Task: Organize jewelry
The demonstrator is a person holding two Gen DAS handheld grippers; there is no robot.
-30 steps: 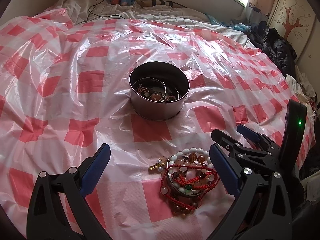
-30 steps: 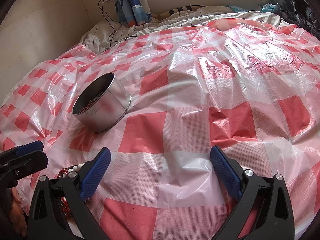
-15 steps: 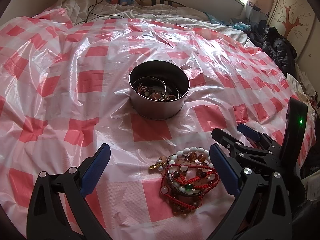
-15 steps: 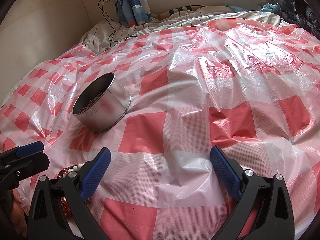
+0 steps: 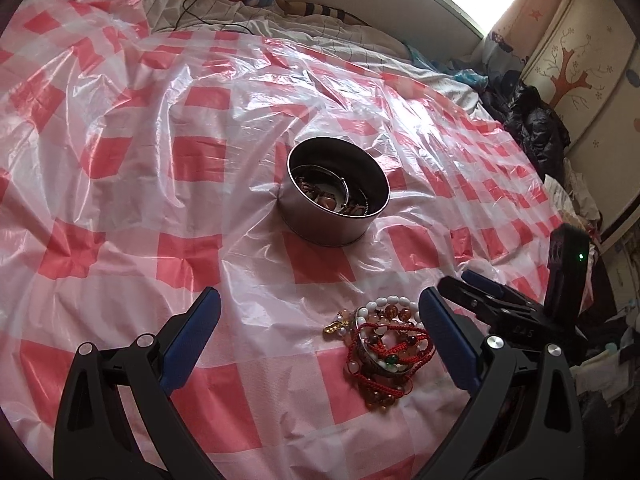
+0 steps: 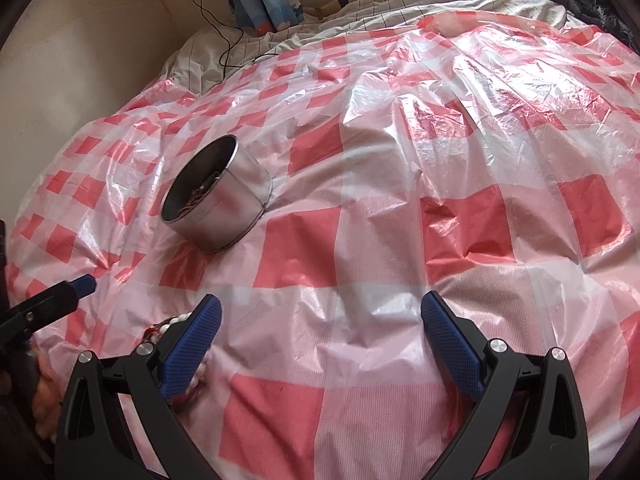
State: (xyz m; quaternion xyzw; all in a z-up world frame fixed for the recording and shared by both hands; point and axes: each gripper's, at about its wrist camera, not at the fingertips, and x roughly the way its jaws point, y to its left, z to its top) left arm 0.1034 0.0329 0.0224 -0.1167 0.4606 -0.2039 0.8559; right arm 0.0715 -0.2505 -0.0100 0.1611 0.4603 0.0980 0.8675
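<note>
1. Plainly, the pile of bracelets [image 5: 384, 344] is a tangle of beaded strands: a string of white oval beads curves over its far edge, amber and brown round beads run through and trail off the near end, and red knotted cord loops lie across a silver bangle with a small green bead. A little gold charm sits at its left edge.
2. That pile lies on the red-and-white checked plastic sheet [image 5: 192, 160] that covers the bed, between the two blue pads of the left claw [image 5: 320, 332], close against the inside of the right-hand pad and well apart from the left-hand one.
3. Both pads of the left claw are spread wide and grip nothing; whether the nearer pad touches the beads cannot be told.
4. Straight ahead of the left claw, well beyond the pile, stands a round metal tin [image 5: 338, 192], upright and without a lid, with more bangles and beads in it.
5. The right claw [image 6: 320, 336] is likewise spread wide and holds nothing; only bare sheet lies between its pads.
6. From the right wrist view, a few white beads of the pile [image 6: 176, 322] show just outside its left pad, and the tin [image 6: 218, 194] sits ahead and to the left.
</note>
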